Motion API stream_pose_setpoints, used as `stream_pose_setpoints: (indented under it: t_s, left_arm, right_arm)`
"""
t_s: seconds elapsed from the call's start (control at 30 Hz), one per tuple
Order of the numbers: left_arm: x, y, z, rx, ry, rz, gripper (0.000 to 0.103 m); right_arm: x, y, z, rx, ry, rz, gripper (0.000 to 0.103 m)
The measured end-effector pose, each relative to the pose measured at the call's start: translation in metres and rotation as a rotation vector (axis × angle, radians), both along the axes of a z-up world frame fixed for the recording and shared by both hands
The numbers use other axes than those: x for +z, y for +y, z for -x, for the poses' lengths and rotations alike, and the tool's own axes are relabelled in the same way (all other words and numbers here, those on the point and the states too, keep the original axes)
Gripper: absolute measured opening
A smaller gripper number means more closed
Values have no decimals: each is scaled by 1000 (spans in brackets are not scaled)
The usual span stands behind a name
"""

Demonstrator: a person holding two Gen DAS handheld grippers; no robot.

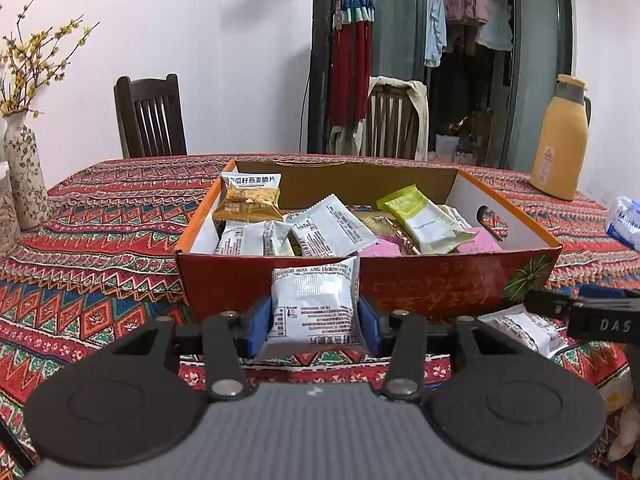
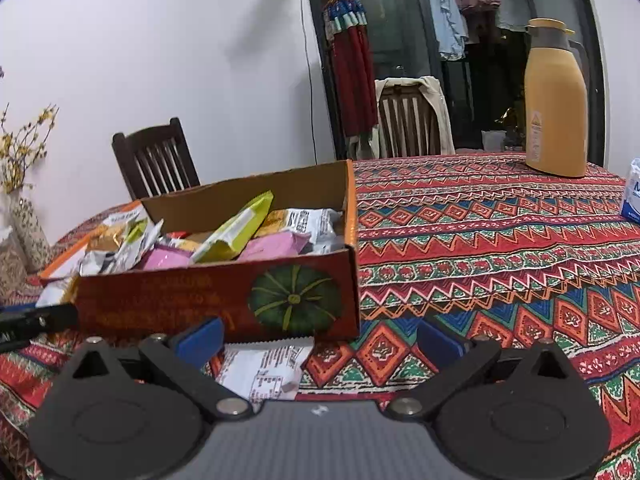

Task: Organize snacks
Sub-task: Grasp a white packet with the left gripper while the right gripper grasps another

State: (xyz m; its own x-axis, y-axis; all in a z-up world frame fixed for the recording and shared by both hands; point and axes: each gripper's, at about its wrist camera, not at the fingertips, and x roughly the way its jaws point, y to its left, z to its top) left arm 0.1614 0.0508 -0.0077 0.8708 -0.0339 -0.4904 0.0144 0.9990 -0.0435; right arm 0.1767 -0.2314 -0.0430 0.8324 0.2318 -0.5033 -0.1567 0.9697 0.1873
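Note:
A red cardboard box (image 1: 400,284) with orange rims stands on the patterned tablecloth and holds several snack packets, among them a green one (image 1: 424,216) and a yellow one (image 1: 248,200). My left gripper (image 1: 316,318) is shut on a white snack packet (image 1: 314,304), held just in front of the box's near wall. My right gripper (image 2: 318,340) is open, low over the cloth before the box's right corner (image 2: 296,300). Another white packet (image 2: 266,368) lies on the cloth between its fingers; it also shows in the left wrist view (image 1: 524,330).
A tan thermos jug (image 2: 554,100) stands at the far right of the table. A blue-and-white tissue pack (image 2: 632,196) lies at the right edge. A flowered vase (image 1: 26,172) stands far left. Two chairs (image 1: 150,116) stand behind the table.

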Motion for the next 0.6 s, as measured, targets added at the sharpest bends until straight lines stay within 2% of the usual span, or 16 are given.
stream_pose_setpoints:
  t_s: [0.4,0.6]
  left_arm:
    - [-8,5,4,-51,-30,55,47]
    - [-9,7,4,-63,-26,78,47]
  right_arm:
    - [1,28,-11,36,60,98,103]
    - [-11,48,-27,32,155,146,103]
